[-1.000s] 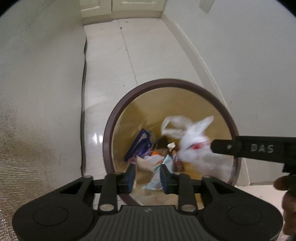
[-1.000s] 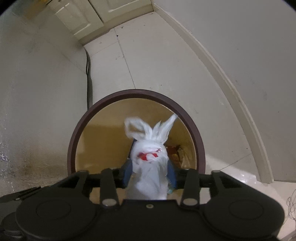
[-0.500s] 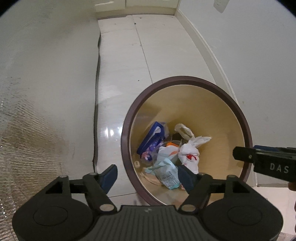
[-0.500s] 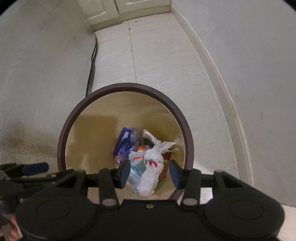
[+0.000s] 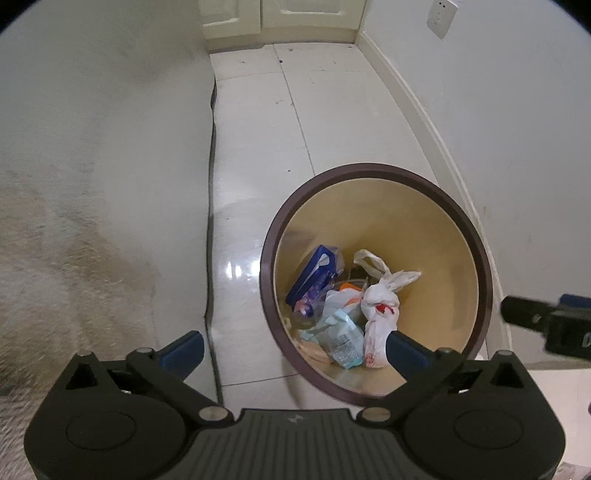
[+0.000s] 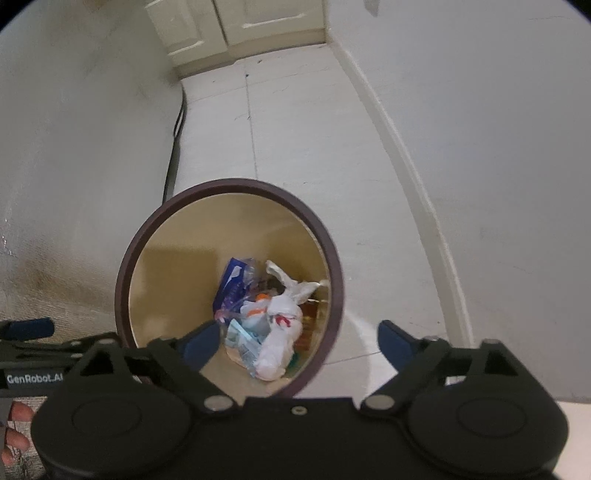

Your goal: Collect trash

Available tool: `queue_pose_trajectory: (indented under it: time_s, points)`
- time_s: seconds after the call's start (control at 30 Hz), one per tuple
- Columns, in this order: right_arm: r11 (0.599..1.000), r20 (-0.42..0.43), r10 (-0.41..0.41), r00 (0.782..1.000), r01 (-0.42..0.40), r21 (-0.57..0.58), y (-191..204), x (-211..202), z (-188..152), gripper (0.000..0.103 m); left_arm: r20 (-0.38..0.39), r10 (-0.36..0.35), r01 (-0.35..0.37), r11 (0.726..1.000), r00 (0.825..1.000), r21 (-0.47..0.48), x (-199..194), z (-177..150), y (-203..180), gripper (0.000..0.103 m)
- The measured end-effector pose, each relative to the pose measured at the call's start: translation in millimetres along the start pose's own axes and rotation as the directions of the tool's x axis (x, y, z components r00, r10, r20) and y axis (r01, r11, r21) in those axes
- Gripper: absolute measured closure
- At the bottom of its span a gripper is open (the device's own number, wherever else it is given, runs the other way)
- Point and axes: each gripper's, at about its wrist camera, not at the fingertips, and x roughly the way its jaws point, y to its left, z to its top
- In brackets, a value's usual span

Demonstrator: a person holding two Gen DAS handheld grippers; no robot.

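**Tied Bag Lay in the Bin as Both Grippers Spread Wide**

At the far left of both views a pale, stained fabric surface [image 5: 92, 206] ran along the floor, with a dark cable [image 5: 211, 206] following its edge. Beside it stretched the glossy white floor tiles [image 5: 266, 122], reaching back to cream cabinet doors [image 6: 258, 22].

The left gripper [image 5: 293, 350] pointed steeply down, its blue-padded jaws opening and standing far apart, with nothing between them. Its left pad hung over the tiles, its right pad over the near rim of the bin. In the right wrist view part of this gripper showed at the lower left edge, with a person's fingers [image 6: 16, 432] curled beneath it.

The round bin [image 5: 476, 236], dark brown at the rim and tan inside, stood on the tiles near the baseboard [image 5: 417, 110]. At its bottom lay the trash: a blue packet [image 5: 312, 273] leaning against the left wall, a pale teal wrapper [image 5: 343, 339] nearer the camera, and the white knotted bag [image 5: 380, 306] with red marks, resting on the heap, its tied ears pointing up and right.

The right gripper [image 6: 299, 341] was likewise opening, its jaws spread wide and gripping nothing; the bag sat well below them inside the bin. One of its fingers reached into the left wrist view from the right edge.

On the wall at the right was a white socket [image 5: 439, 16].
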Motion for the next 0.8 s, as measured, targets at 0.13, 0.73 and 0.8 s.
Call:
queue_pose_trajectory:
  time_s: [0.13, 0.73, 0.8]
  points:
    - [1.000, 0.034, -0.024, 0.999, 0.023, 0.010, -3.9, -23.1, -6.0, 0.000, 0.007, 0.036, -0.036, 0.999, 0.999, 0.008, -18.6, -8.5, -1.2, 0.000]
    - [0.999, 0.191, -0.020, 0.981, 0.015, 0.030, -14.0, -172.8, -39.7, 0.000, 0.199, 0.036, -0.044, 0.998, 0.979, 0.038, -174.1, -41.4, -25.6, 0.000]
    - [0.999, 0.215, -0.043, 0.976, 0.036, 0.034, -14.0, -190.6, -43.2, 0.000, 0.214, 0.042, -0.051, 0.998, 0.976, 0.035, -190.4, -45.8, -27.1, 0.000]
